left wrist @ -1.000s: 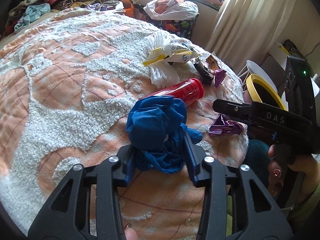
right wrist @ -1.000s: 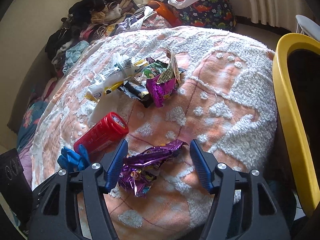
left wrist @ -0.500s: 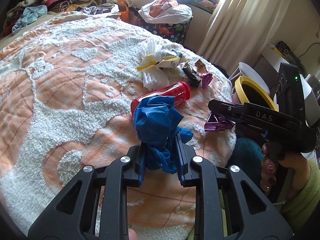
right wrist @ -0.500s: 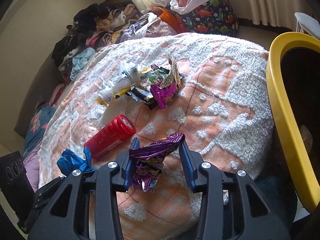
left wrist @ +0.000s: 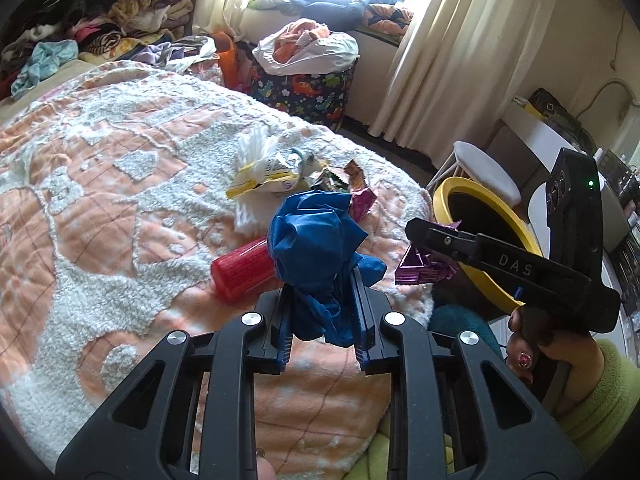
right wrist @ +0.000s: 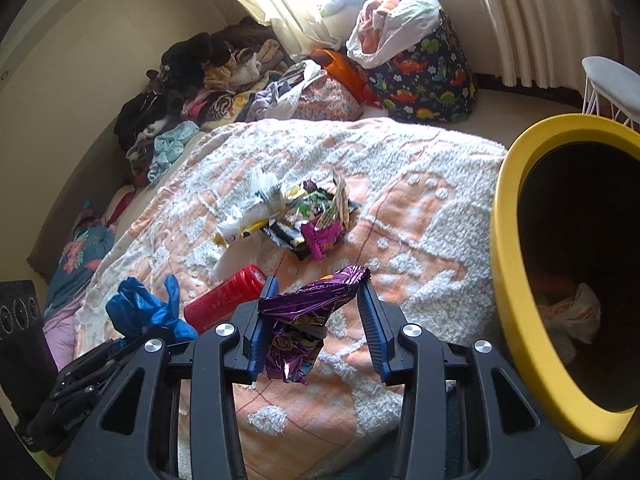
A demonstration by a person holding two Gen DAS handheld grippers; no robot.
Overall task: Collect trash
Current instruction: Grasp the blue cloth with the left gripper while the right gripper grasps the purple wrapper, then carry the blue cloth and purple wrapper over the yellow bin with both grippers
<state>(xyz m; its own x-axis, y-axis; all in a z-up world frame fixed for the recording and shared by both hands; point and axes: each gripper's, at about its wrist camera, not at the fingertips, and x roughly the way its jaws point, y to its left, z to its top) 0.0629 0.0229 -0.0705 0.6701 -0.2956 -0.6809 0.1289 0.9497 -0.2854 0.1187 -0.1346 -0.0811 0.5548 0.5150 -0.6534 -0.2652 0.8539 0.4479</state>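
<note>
My left gripper (left wrist: pixel 322 316) is shut on a crumpled blue glove (left wrist: pixel 316 240) and holds it above the bed; the glove also shows in the right wrist view (right wrist: pixel 144 312). My right gripper (right wrist: pixel 318 320) is shut on a purple foil wrapper (right wrist: pixel 304 320), lifted off the blanket; the wrapper also shows in the left wrist view (left wrist: pixel 424 268). A red tube (left wrist: pixel 240 270) lies on the blanket (left wrist: pixel 100 208). A pile of wrappers (right wrist: pixel 296 212) lies farther up the bed. A yellow-rimmed bin (right wrist: pixel 516 280) stands right of the bed, with a bag inside.
A dinosaur-print basket (right wrist: pixel 424 76) with a white bag stands by the curtain. Clothes are heaped (right wrist: pixel 200 76) at the bed's far end. A white stool (left wrist: pixel 488 168) stands behind the bin. A desk (left wrist: pixel 540 128) is at the far right.
Both grippers closed on their trash, the left on the blue glove and the right on the purple wrapper, and lifted them off the blanket. The right one has moved toward the bin.
</note>
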